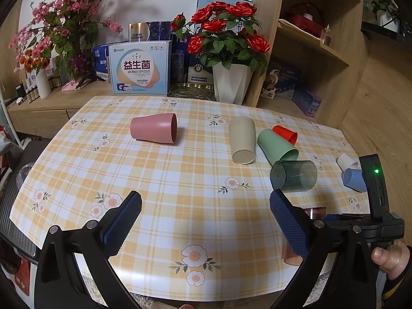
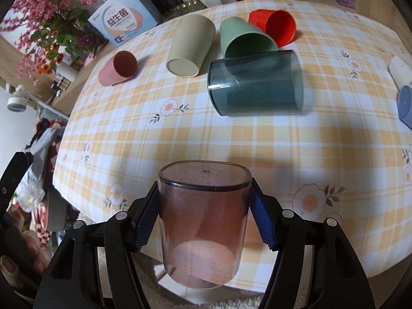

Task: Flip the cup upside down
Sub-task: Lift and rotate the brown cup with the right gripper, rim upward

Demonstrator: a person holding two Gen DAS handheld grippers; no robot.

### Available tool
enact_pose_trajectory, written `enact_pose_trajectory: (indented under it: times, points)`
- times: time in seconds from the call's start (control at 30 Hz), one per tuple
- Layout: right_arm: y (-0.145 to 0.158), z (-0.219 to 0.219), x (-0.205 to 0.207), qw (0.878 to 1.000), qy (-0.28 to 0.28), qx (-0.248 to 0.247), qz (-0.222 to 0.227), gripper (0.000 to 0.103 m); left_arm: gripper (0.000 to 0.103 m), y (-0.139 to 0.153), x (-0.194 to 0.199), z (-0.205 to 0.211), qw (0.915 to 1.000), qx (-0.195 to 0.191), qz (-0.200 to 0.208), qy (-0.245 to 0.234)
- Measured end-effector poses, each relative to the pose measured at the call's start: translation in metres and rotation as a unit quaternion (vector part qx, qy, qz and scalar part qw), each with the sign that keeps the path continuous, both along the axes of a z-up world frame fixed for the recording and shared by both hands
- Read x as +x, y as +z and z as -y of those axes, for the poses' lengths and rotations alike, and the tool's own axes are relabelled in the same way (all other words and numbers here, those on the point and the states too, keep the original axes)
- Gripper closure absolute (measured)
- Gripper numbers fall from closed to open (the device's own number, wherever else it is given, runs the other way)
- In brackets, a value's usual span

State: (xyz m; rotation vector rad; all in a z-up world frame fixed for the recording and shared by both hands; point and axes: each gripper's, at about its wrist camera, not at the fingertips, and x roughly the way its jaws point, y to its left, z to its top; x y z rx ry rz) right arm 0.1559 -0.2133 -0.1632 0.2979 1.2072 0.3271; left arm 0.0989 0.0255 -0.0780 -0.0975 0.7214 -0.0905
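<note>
**Brown tumbler clamped base-up at the table's near edge**

While the right gripper point(image 2: 203, 221) closes its blue pads point(image 2: 146, 221) against both sides of the translucent brown cup point(image 2: 203, 226), the cup's closed base faces up and away from the camera and its open mouth points down toward the near edge of the checked table point(image 2: 257, 141). Whether the rim touches the cloth cannot be told from the right wrist view. The left gripper point(image 1: 206, 221) hangs over the table with its jaws spread wide and nothing between them; in its view the brown cup shows only as a faint sliver behind the right-hand pad. Further back, six cups lie on their sides: a pink cup point(image 1: 154, 128) alone to the left, then a beige cup point(image 1: 242, 139), a green cup point(image 1: 276, 145), a red cup point(image 1: 285, 133) and a smoky blue-grey cup point(image 1: 293, 175) bunched close together. A solid blue cup point(image 1: 354, 179) and a white cup point(image 1: 347, 161) lie at the right edge.
</note>
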Motion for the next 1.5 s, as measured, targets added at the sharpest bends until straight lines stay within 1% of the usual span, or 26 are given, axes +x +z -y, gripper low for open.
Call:
enact_pose_trajectory:
  times: [0.2,0.5,0.7,0.9,1.0,1.1,1.17,1.37,1.5]
  points:
    - [0.006,0.01,-0.011,1.0,-0.002,-0.004,0.024,0.04,0.006,0.002,-0.005,0.001,1.0,-0.004,0.0,0.004]
    - [0.014,0.042,-0.017,0.998,-0.026,-0.019,0.048,0.04,0.006,-0.004,-0.003,0.0,0.9999,-0.015,-0.007,0.004]
    - [0.018,0.057,-0.012,0.995,-0.047,-0.049,0.067,0.04,0.006,-0.012,-0.001,-0.001,0.9996,-0.023,-0.017,0.003]
    - [0.025,0.064,-0.008,0.99,-0.054,-0.093,0.092,0.04,0.006,-0.014,0.001,-0.006,0.9995,-0.026,-0.017,0.01]
    - [0.027,0.066,-0.008,0.985,-0.056,-0.123,0.105,0.04,0.006,-0.016,0.002,-0.006,0.9993,-0.027,-0.021,0.011]
    - [0.025,0.066,-0.01,0.978,-0.055,-0.163,0.122,0.04,0.006,-0.018,0.002,-0.006,0.9992,-0.029,-0.024,0.011]
    - [0.023,0.066,-0.012,0.974,-0.055,-0.178,0.128,0.04,0.006,-0.019,0.002,-0.006,0.9992,-0.029,-0.024,0.01]
    - [0.016,0.068,-0.018,0.971,-0.061,-0.188,0.135,0.04,0.006,-0.019,0.002,-0.005,0.9992,-0.029,-0.025,0.01]
    - [0.015,0.069,-0.023,0.971,-0.069,-0.186,0.134,0.04,0.006,-0.02,0.001,-0.005,0.9992,-0.029,-0.027,0.01]
